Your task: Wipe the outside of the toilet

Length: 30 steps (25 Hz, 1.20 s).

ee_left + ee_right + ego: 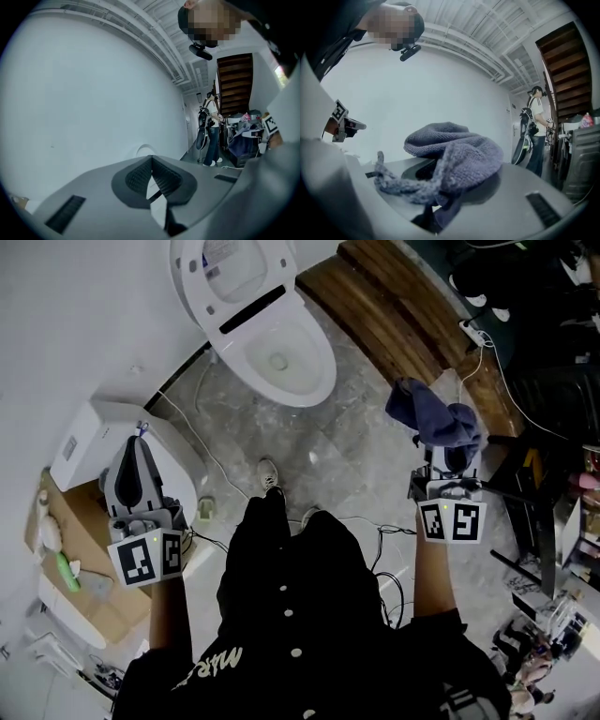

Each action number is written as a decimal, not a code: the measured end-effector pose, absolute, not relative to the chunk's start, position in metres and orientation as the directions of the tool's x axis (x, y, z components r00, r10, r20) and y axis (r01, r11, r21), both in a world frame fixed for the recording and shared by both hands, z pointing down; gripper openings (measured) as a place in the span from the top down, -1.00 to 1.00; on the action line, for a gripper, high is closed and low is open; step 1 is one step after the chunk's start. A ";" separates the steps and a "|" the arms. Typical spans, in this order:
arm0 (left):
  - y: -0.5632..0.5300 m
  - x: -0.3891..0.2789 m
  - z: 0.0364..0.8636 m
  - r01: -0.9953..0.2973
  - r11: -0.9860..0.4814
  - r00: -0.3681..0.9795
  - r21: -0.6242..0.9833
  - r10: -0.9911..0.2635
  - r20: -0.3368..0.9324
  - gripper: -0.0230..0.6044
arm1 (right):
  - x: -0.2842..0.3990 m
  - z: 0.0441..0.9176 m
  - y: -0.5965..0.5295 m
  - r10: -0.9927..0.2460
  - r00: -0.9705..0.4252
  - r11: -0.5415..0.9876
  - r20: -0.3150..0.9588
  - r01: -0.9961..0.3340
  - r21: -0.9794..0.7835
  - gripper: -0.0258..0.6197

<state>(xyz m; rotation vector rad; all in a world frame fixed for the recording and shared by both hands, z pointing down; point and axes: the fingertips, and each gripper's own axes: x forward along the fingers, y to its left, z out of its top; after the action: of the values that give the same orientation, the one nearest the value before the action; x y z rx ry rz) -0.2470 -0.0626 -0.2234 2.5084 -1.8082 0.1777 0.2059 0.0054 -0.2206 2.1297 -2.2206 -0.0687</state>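
Observation:
The white toilet (272,329) stands at the top of the head view with its lid up and bowl uncovered, on the grey stone floor. My right gripper (449,454) is held at the right, well short of the toilet, shut on a blue-grey cloth (437,414). In the right gripper view the cloth (457,157) is bunched over the jaws, hiding the pads, with a tail hanging left. My left gripper (139,448) is held at the left, tilted up at a white wall. Its dark pads (140,177) meet at the tip with nothing between them.
A white boxy unit (89,432) and a cardboard box (80,521) with a green bottle (66,570) sit at the left. Wooden stairs (394,306) rise at the top right. Cables (211,460) run across the floor. Another person (536,124) stands far off.

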 end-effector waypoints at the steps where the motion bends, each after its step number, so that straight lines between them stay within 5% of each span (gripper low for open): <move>1: -0.062 -0.247 -0.227 -0.947 -0.321 0.317 -0.025 -0.942 0.114 0.89 | 0.205 -0.226 0.006 -0.999 -0.039 0.039 0.010 -0.996 0.083 0.60; 30: -0.101 -0.271 -0.288 -0.931 -0.364 0.363 0.025 -0.932 -0.015 0.89 | 0.165 -0.294 -0.017 -0.995 0.000 -0.011 -0.104 -0.994 0.106 0.60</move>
<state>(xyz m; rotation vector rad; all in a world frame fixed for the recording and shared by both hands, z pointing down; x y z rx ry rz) -0.2706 -0.1010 -0.2883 2.5836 -1.7649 -0.0409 0.1652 -0.0171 -0.2943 2.2201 -2.2073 -0.2341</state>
